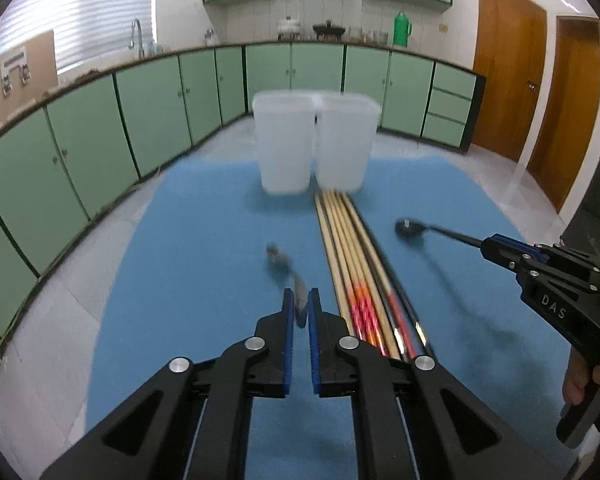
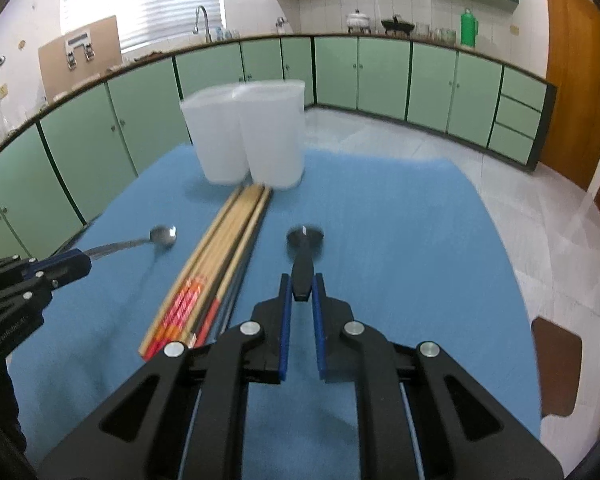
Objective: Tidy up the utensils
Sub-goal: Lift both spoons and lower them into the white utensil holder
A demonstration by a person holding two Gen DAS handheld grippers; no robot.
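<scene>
Two containers (image 1: 314, 142) stand side by side at the far end of the surface (image 1: 204, 216). Chopsticks (image 1: 350, 252) lie bundled just near of them, with a metal spoon (image 2: 140, 242) to their left and a black spoon (image 1: 424, 230) to their right.

Daylight pours through the window blinds (image 2: 144, 4) at the upper left of both views, washing them out white. The room is evenly bright, with soft shadows on the blue cloth (image 2: 400, 240). Motion blur smears the two plastic containers (image 1: 314, 144) and the spoon (image 1: 284, 268). Fisheye curvature bends the cabinets (image 1: 100, 120), and the corners go black.
</scene>
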